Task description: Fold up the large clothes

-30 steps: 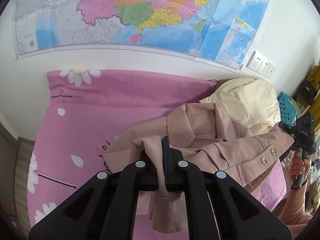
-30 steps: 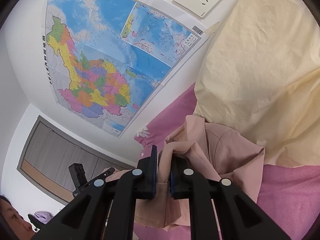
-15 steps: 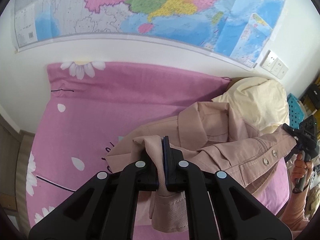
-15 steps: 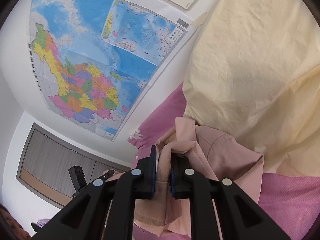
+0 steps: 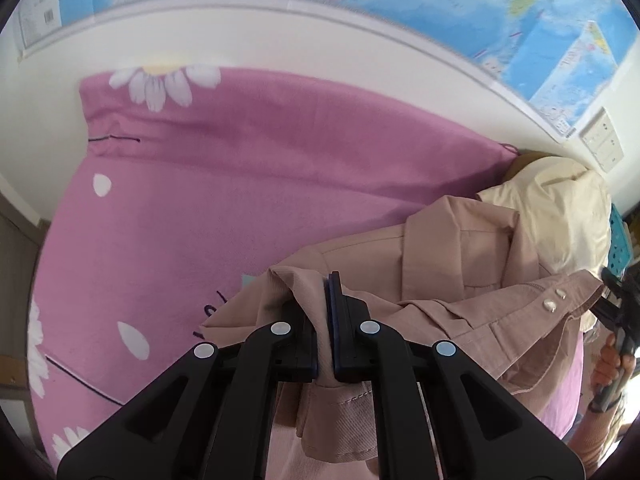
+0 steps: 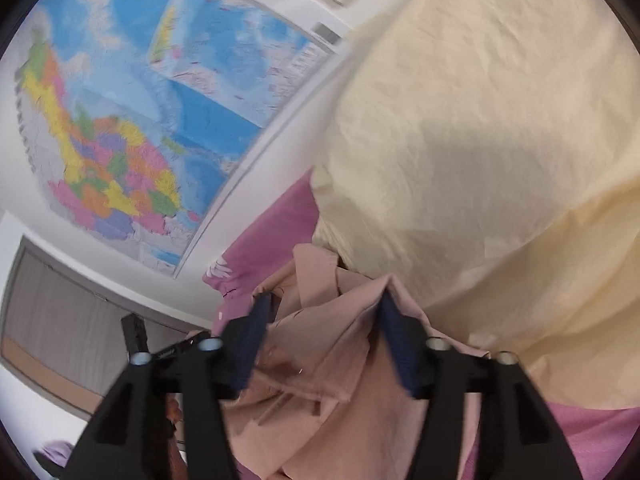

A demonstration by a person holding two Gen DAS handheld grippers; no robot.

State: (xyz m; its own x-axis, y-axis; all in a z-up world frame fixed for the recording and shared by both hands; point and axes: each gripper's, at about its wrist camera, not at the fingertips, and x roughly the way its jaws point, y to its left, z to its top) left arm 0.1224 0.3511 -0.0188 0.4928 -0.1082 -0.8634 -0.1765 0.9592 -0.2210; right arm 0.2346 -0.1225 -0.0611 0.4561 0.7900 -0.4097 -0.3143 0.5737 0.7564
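A dusty-pink jacket (image 5: 460, 276) lies partly bunched on a pink flowered bedsheet (image 5: 224, 200). My left gripper (image 5: 325, 296) is shut on a fold of the jacket's fabric, which hangs down between the fingers. In the right wrist view my right gripper (image 6: 324, 320) has its jaws opening wide; the jacket's cloth (image 6: 320, 364) lies loose between the blue pads (image 6: 250, 344), which do not press on it. The right gripper's black body (image 5: 618, 304) and the hand holding it show at the left view's right edge, by the snap-button cuff (image 5: 554, 302).
A cream pillow (image 6: 480, 140) lies at the head of the bed, right beside the jacket. A large wall map (image 6: 140, 120) and wall sockets (image 5: 602, 146) are on the white wall behind. A teal basket (image 5: 620, 248) stands past the pillow.
The right gripper's jaws have spread apart and let go of the jacket fabric. The left gripper has sunk toward the bed, still clamped on its fold.
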